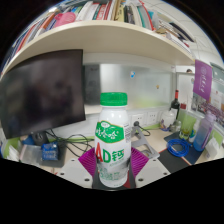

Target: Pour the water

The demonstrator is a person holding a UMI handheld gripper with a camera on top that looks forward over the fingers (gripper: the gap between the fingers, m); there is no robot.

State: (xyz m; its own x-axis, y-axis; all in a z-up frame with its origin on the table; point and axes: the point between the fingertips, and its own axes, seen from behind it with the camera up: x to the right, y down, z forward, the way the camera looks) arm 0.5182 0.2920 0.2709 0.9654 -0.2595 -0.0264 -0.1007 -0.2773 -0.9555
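Gripper view: a white bottle (113, 140) with a green cap, still sealed, is clamped upright between the tongs (113, 165), raised above a cluttered bench (70, 130). No pouring is seen yet; its contents cannot be told (opaque sides), and no receiving vessel is clearly made out.

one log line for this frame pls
task: pour water | claw: shut on bottle | bottle: upright, green cap on | pour: not started | behind: monitor, shelf of books
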